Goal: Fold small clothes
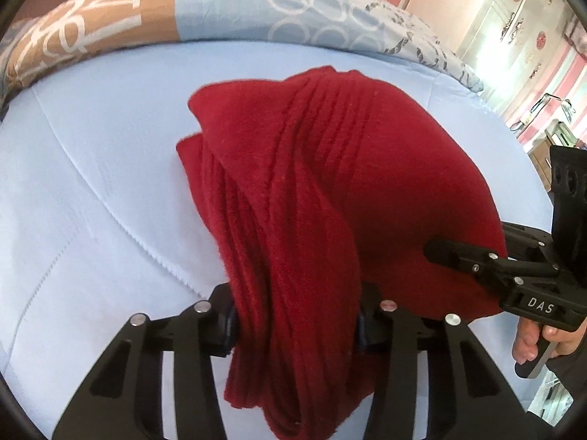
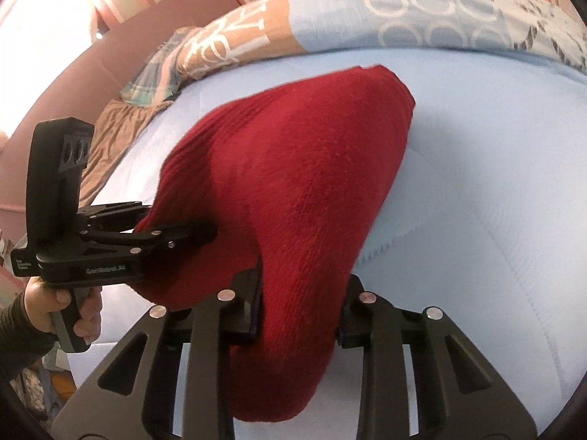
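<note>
1. Left wrist view: the left gripper (image 1: 293,326) is clamped on a thick bunch of the dark red knitted garment (image 1: 312,168), whose gathered folds hang below the fingers while the rest drapes away toward the far side over the pale blue quilted bed cover (image 1: 91,183). The right gripper (image 1: 451,253) comes in from the right, its fingers narrowed onto the garment's right edge.
2. Right wrist view: the right gripper (image 2: 301,315) pinches the same red knit (a smooth, unwrinkled face here); the left gripper (image 2: 183,236) bites the cloth's left edge. A patterned blue-and-tan duvet (image 2: 367,18) lies along the far side.
3. Judgement: the garment is lifted mid-fold; next, both ends must go down level on the cover.
</note>
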